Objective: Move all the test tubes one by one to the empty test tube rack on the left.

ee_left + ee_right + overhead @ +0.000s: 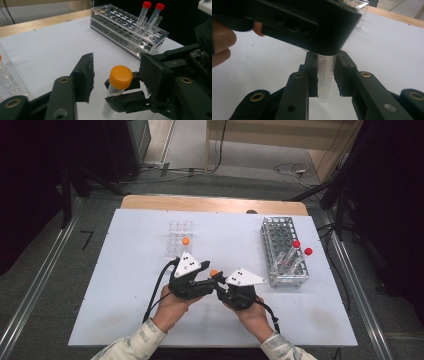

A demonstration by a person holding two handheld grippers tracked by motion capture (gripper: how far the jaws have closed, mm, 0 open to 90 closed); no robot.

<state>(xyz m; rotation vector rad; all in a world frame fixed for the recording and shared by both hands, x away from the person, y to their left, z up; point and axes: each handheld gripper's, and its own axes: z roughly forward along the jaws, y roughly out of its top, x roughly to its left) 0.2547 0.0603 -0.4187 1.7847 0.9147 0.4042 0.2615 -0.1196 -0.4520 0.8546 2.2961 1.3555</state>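
The right gripper (218, 281) is clamping its jaws on the orange-capped tube (117, 87), holding it just above the counter (125, 270), well to the left of the metal rack (285, 251), while the left gripper (207, 276) is standing half open with its jaws either side of the orange cap, not yet pressing it. The tube looks light, stiff, smooth plastic, likely slippery, so gripping mid-barrel seems safest. Its lower end is being hidden behind the jaws.
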